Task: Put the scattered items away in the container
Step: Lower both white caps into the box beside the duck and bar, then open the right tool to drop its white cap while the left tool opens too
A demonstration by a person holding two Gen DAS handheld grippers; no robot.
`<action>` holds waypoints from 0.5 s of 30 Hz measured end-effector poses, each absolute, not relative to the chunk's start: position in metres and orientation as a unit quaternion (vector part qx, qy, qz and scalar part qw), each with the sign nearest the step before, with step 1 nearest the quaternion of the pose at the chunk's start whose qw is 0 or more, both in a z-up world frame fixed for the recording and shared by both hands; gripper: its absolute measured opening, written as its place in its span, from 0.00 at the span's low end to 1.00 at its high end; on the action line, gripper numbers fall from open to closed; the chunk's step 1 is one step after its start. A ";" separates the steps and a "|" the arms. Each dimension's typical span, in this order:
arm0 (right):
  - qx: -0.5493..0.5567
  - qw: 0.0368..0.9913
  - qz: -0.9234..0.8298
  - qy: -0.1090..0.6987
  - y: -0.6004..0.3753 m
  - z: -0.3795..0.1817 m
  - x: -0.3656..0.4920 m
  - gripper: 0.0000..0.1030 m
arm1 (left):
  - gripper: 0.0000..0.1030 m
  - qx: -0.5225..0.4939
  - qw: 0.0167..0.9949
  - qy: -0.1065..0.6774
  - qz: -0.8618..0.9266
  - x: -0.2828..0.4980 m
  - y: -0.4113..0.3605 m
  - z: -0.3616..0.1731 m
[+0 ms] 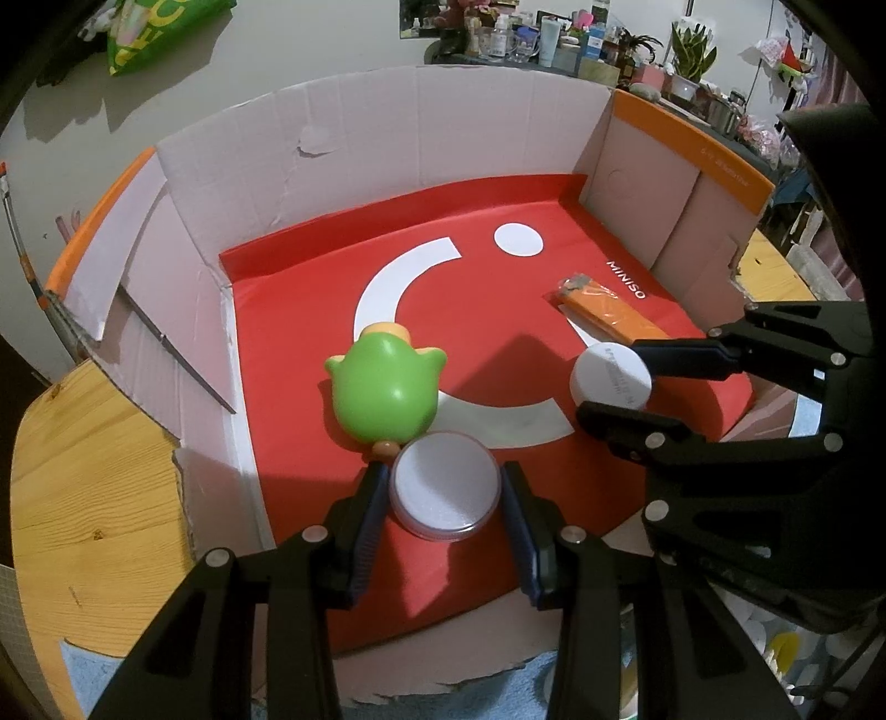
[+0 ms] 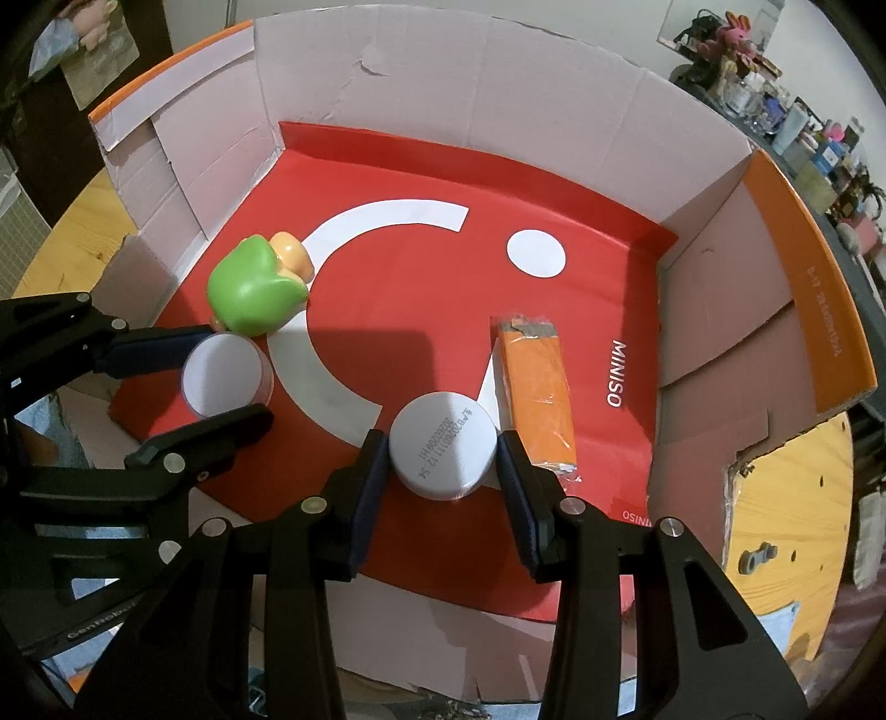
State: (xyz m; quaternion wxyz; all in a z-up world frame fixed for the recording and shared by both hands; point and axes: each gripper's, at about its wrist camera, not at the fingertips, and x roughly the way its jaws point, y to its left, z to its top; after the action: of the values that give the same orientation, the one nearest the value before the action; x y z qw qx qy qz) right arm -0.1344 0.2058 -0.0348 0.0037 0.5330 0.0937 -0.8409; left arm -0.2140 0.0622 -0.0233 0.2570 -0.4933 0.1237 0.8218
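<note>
An open cardboard box point(image 1: 387, 138) point(image 2: 498, 99) lined with a red MINISO sheet point(image 1: 498, 310) fills both views. My left gripper point(image 1: 446, 493) point(image 2: 230, 376) is shut on a round jar with a white top and pinkish rim point(image 1: 443, 476) point(image 2: 224, 382), low over the sheet's near left. My right gripper point(image 2: 442, 454) point(image 1: 609, 382) is shut on a white round jar with printed digits point(image 2: 443, 437) point(image 1: 612, 371). A green toy with a peach end point(image 1: 382, 387) point(image 2: 255, 293) lies just beyond the left jar. An orange packet point(image 1: 609, 310) point(image 2: 534, 387) lies beside the right jar.
The box stands on a wooden table point(image 1: 83, 471) point(image 2: 786, 498); its side flaps have orange edges point(image 1: 692, 149) point(image 2: 819, 288). A cluttered shelf point(image 1: 554, 39) runs behind it. A green bag point(image 1: 160, 27) hangs at the upper left. Blue cloth point(image 1: 83, 664) lies by the box's near edge.
</note>
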 end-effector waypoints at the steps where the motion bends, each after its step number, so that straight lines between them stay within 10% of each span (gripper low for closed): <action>1: 0.533 0.004 -0.841 0.094 0.206 -0.035 -0.135 0.37 | 0.42 -0.494 0.257 0.123 0.822 -0.214 0.062 -0.023; 15: 0.534 0.004 -0.841 0.091 0.209 -0.033 -0.127 0.38 | 0.49 -0.492 0.259 0.125 0.822 -0.215 0.062 -0.023</action>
State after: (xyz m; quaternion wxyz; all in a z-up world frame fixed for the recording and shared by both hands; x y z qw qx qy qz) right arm -0.1275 0.2092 -0.0334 0.0039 0.5341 0.0909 -0.8405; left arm -0.2146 0.0622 -0.0228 0.2586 -0.4919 0.1255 0.8218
